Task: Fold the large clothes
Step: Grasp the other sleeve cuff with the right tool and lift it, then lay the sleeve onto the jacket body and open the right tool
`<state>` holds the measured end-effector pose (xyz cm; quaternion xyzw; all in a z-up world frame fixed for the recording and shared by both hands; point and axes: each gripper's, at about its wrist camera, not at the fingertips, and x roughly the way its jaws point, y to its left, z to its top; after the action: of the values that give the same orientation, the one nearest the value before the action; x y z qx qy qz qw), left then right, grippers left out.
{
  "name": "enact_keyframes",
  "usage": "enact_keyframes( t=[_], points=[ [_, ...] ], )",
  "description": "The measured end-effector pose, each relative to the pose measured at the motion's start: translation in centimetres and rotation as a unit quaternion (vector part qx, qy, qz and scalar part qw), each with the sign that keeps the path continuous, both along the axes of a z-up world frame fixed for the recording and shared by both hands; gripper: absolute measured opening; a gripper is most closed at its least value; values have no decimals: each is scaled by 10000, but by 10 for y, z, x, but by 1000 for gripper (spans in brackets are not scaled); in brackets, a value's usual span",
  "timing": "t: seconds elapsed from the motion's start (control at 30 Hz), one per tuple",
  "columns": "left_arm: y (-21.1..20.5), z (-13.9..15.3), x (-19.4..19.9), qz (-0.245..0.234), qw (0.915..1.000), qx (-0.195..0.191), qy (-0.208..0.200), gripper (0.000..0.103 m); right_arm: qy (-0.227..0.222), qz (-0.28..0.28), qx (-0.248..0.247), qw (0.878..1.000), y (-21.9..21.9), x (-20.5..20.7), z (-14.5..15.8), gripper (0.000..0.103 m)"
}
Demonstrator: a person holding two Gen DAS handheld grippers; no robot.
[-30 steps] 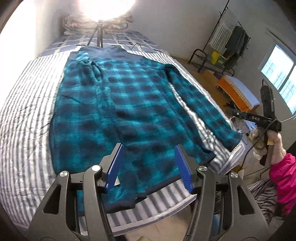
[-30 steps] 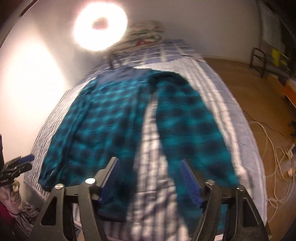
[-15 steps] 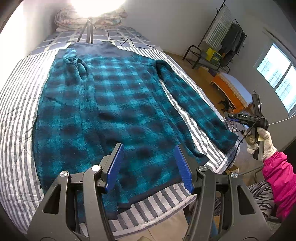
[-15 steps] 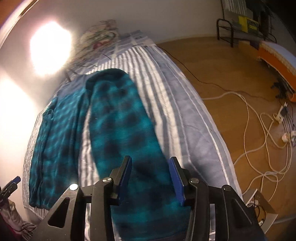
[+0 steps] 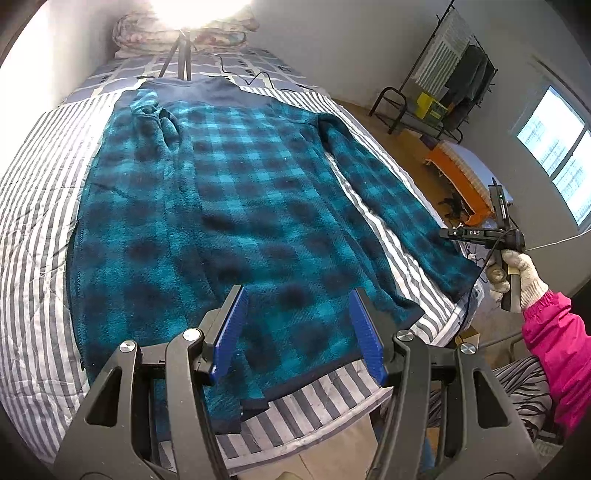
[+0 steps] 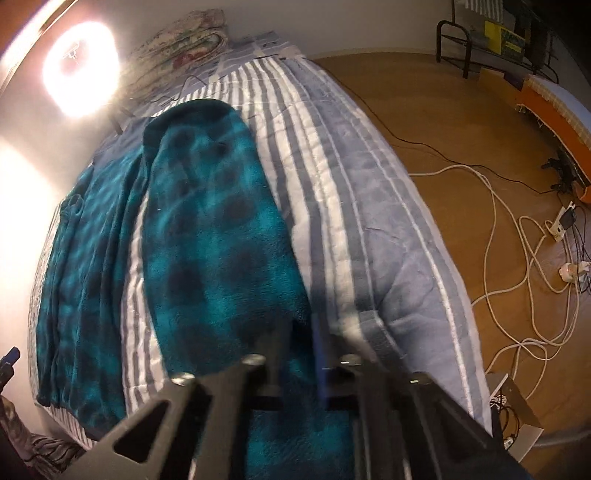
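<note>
On the grey-and-white striped bed [image 5: 33, 206]: teal-and-black checked fleece top [image 5: 236, 206] lay spread flat | left gripper [image 5: 299, 332] fingers apart above hem | right gripper [image 6: 295, 354] fingers clamped on sleeve cuff [image 6: 221, 280].

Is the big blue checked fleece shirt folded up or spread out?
Mostly spread out: the blue checked fleece shirt lies flat on the striped bed cover; only its left sleeve is folded in.

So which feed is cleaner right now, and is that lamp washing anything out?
Left wrist view: sharp, the plaid jacket evenly lit; only the lamp at the top edge blows out. Right wrist view: dimmer, the right hand-held gripper motion-blurred over the sleeve, ring light flaring onto the wall.
</note>
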<state>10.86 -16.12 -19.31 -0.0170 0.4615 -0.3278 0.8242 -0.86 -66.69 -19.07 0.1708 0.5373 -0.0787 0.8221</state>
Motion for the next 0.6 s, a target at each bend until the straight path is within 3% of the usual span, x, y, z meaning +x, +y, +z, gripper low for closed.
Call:
enact_keyframes(
  t=[0.13, 0.33, 0.6],
  points=[
    [4, 1, 0, 17, 10000, -4, -9, 58, -193, 97, -142, 9997, 11, -4, 16, 0],
    [5, 1, -1, -2, 10000, 9, -20, 58, -638, 4, 88, 9979, 27, -13, 52, 0],
    [18, -2, -1, 161, 9998, -45, 59, 58, -955, 584, 182, 9935, 100, 14, 91, 0]
  ],
)
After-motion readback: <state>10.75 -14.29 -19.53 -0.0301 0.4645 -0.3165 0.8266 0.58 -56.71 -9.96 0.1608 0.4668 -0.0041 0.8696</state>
